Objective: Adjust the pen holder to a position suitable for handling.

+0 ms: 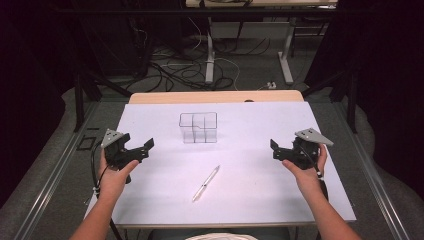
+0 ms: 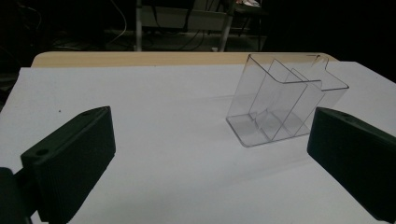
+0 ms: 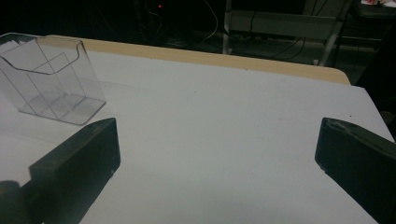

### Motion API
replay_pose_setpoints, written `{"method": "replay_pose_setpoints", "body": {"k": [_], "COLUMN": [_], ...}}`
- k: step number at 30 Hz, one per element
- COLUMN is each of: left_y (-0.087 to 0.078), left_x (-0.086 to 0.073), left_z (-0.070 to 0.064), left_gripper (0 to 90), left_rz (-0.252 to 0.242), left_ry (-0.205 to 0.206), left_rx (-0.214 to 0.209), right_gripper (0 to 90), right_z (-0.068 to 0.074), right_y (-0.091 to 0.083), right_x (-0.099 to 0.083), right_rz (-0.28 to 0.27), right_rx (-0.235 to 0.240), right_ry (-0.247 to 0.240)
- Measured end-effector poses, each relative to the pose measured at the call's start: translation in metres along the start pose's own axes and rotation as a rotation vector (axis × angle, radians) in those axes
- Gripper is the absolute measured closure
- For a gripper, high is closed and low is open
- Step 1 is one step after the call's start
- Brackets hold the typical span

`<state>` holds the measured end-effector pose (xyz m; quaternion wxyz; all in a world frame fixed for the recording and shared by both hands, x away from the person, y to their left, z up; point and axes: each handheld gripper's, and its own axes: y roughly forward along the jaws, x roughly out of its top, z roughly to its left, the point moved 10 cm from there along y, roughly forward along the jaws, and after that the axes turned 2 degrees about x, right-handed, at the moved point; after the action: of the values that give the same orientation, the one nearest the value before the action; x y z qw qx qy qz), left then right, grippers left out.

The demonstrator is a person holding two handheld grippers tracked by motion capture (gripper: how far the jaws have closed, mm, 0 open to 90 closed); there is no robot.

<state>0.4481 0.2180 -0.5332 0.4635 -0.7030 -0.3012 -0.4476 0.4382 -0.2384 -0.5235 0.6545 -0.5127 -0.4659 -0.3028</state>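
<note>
- High view first: we find no brand, label or readable writing on the clear plastic holder with inner dividers (image 1: 198,128), nor on the slim silver pen (image 1: 206,183).
- We see the holder standing upright at twelve o'clock of the white sheet-covered table (image 1: 250,200), near the far wooden edge, with bare surface on every side.
- We see the pen lying flat at about six o'clock from the holder, well apart from it, its tip slanting toward one o'clock.
- We hold the left gripper (image 1: 141,150) at nine o'clock of the pen, its jaws wide apart, touching nothing.
- We hold the right gripper (image 1: 278,150) at three o'clock, its jaws also spread wide and empty.
- Left gripper view shows the holder between our parted jaws, farther off.
</note>
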Motion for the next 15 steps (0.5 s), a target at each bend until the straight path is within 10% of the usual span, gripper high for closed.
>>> {"method": "replay_pose_setpoints", "body": {"k": [15], "left_y": [0.010], "left_x": [0.011], "left_z": [-0.011], "left_gripper": [16.2], "left_rz": [-0.013], "left_ry": [0.029], "left_rx": [0.021], "right_gripper": [2.3], "right_z": [0.001], "right_y": [0.004], "right_x": [-0.004], "right_rz": [0.007], "right_rx": [0.027], "right_ry": [0.002]}}
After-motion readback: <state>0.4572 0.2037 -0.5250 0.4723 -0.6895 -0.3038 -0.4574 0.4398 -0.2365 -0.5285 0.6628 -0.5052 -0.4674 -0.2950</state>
